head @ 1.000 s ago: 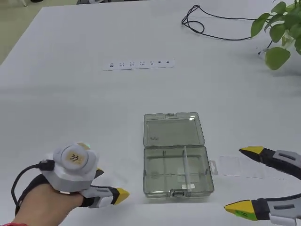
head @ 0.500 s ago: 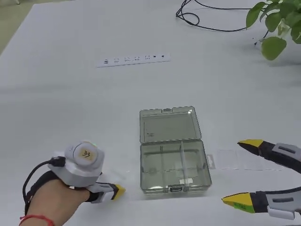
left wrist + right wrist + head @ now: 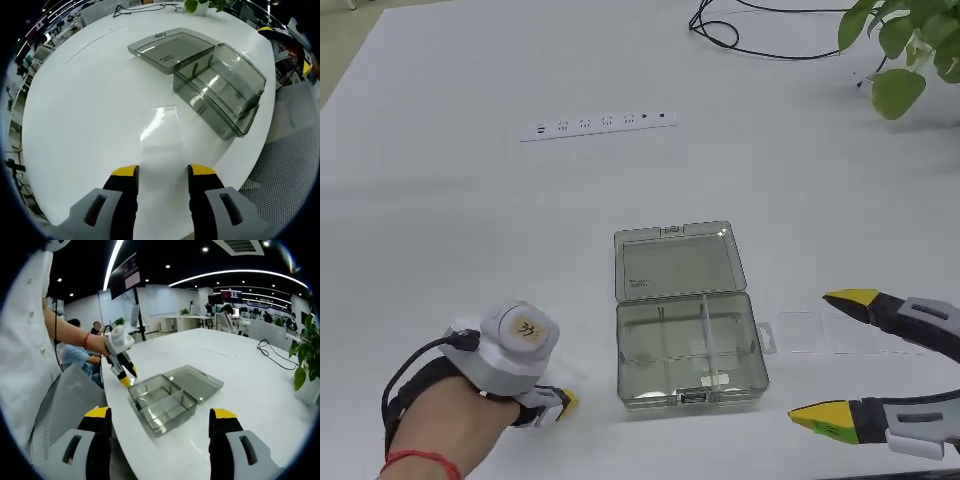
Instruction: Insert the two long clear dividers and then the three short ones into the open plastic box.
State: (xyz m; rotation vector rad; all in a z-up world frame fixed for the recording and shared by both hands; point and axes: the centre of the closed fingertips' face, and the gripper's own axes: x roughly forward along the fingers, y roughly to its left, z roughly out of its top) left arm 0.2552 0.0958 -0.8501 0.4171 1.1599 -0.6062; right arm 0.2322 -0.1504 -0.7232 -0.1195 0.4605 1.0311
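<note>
Lining up left claw point(image 3: 162, 172), jaws apart, empty, on clear divider point(image 3: 160, 122) lying flat on worktop point(image 3: 85, 115) beside open box point(image 3: 210, 112). Advice: pinch near edge, lift upright, match wall slots. Right claw point(image 3: 830, 357) wide apart, near spare dividers point(image 3: 820, 333) right of box.

The table point(image 3: 470, 220) holds one plastic box point(image 3: 685, 345), one power strip point(image 3: 598, 124), one cable point(image 3: 780, 57) and one plant point(image 3: 895, 92). At least two clear dividers point(image 3: 160, 125) point(image 3: 820, 333) lie loose.

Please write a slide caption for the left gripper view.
Open left gripper facing a clear flat divider beside the open grey plastic box.
</note>
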